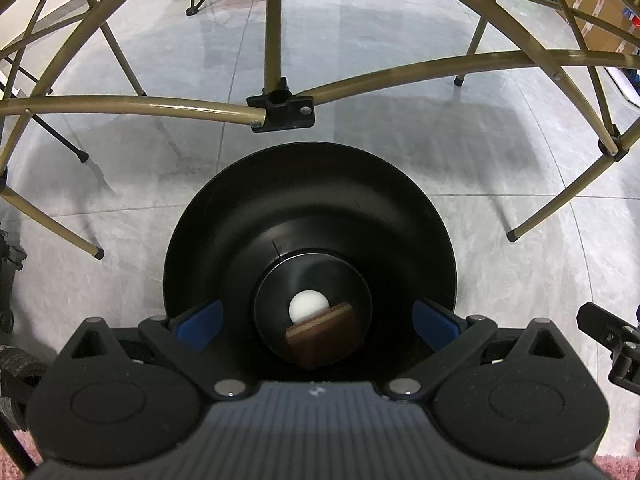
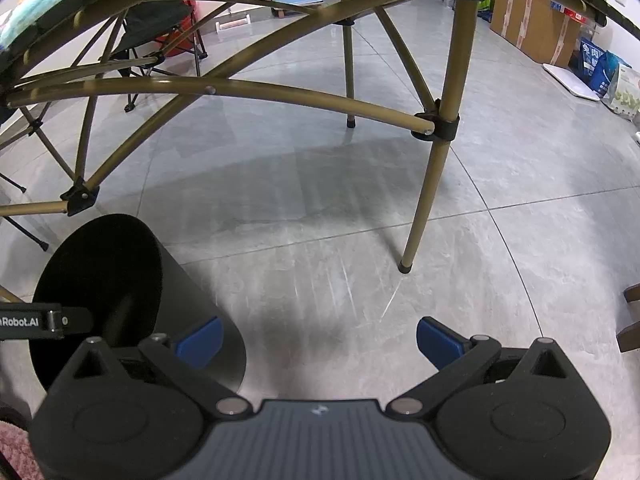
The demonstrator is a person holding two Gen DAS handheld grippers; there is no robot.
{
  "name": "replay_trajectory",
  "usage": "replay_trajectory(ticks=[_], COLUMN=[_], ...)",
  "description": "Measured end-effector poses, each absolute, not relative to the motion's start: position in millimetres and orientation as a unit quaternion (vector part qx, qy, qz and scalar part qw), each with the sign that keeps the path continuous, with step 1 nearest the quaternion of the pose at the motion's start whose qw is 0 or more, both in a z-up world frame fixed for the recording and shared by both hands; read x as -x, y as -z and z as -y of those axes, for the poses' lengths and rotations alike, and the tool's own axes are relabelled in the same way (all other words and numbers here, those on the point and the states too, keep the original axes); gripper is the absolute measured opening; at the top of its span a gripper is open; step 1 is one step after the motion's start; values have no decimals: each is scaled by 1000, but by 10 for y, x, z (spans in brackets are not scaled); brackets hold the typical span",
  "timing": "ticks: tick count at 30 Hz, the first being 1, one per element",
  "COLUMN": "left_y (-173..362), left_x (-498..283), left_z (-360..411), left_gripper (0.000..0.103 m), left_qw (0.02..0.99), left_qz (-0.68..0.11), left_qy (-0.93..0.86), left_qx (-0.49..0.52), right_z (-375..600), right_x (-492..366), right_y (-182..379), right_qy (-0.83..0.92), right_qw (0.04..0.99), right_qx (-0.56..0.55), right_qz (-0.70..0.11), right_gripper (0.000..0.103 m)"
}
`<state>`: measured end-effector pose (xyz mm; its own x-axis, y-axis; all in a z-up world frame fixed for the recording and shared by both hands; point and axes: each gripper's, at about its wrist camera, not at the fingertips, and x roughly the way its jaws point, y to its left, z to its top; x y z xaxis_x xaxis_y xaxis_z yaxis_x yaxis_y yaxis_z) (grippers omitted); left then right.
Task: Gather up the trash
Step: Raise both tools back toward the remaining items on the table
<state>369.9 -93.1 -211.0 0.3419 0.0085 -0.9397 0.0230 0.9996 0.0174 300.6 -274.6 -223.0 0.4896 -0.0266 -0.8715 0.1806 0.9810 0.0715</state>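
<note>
A round black trash bin [image 1: 224,240] stands on the grey tiled floor, and the left wrist view looks straight down into it. At its bottom lie a white ball [image 1: 308,306] and a brown flat piece [image 1: 320,334]. My left gripper [image 1: 316,322] hangs open right over the bin's mouth, nothing between its blue fingers [image 1: 200,322]. In the right wrist view the same bin [image 2: 192,312] is at the lower left. My right gripper [image 2: 318,340] is open over bare floor just right of the bin, holding nothing. The left gripper's arm [image 2: 44,322] pokes in over the bin.
The gold metal frame of a folding table [image 1: 132,106] arches over the bin, with legs [image 2: 424,196] planted on the floor around it. Cardboard boxes [image 2: 528,24] and bags [image 2: 600,68] line the far right wall. A folding chair [image 2: 156,36] stands at the back left.
</note>
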Motion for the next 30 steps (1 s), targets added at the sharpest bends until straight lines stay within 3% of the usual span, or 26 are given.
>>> replay_trajectory(ticks=[14, 30], left_y=[1666, 464], left_x=[-3501, -3332], left_z=[822, 370], left_gripper=[103, 103], left_qw=[854, 931], left_qz=[-520, -364], left_qy=[9, -14], left_qx=[-12, 26], right_z=[2668, 2262], right_x=[-2967, -2956], right_y=[1994, 823], right_qy=[44, -30], right_qw=[874, 949], right_qx=[-76, -81], right_qz=[-477, -302], right_gripper=[103, 103])
